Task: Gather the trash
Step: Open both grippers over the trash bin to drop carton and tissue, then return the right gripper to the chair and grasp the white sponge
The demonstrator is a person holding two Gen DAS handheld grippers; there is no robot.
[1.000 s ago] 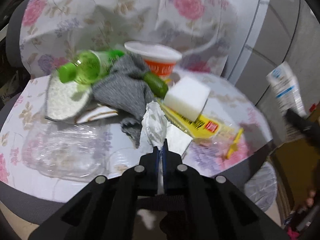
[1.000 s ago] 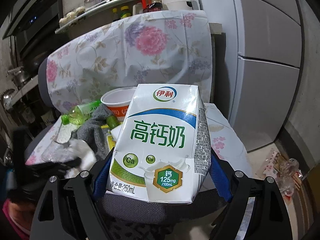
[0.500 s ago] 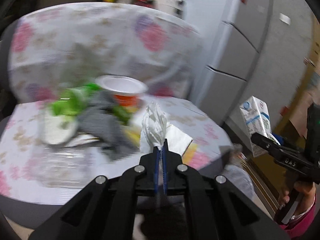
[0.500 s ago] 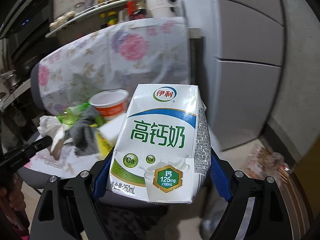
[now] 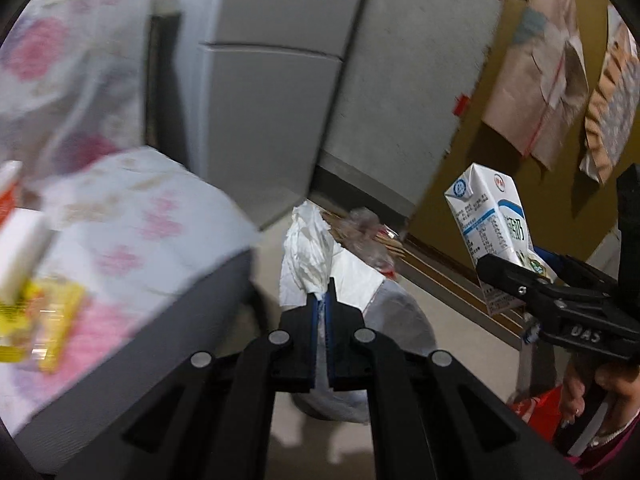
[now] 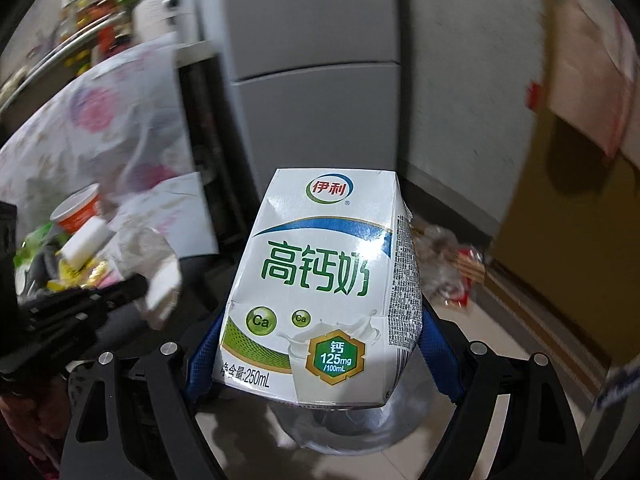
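My left gripper (image 5: 321, 304) is shut on a crumpled white tissue (image 5: 306, 248) and holds it in the air past the chair's edge, above a bin lined with a clear bag (image 5: 400, 320). My right gripper (image 6: 320, 336) is shut on a white milk carton (image 6: 324, 280) with green Chinese lettering, held above the same bin (image 6: 352, 424). In the left wrist view the carton (image 5: 490, 220) and the right gripper (image 5: 520, 280) are at the right. In the right wrist view the left gripper (image 6: 132, 284) with the tissue (image 6: 160, 280) is at the left.
A chair with a floral cover (image 5: 132, 216) holds more trash: an orange cup (image 6: 76, 216), a white sponge (image 5: 20, 240), a yellow wrapper (image 5: 44, 320). A grey fridge (image 5: 260, 100) stands behind. Plastic wrappers (image 6: 452, 268) lie on the floor by the wall.
Both grippers have swung right, away from the chair's trash pile, to above the bin. Each keeps its hold: the left on the tissue, the right on the carton.
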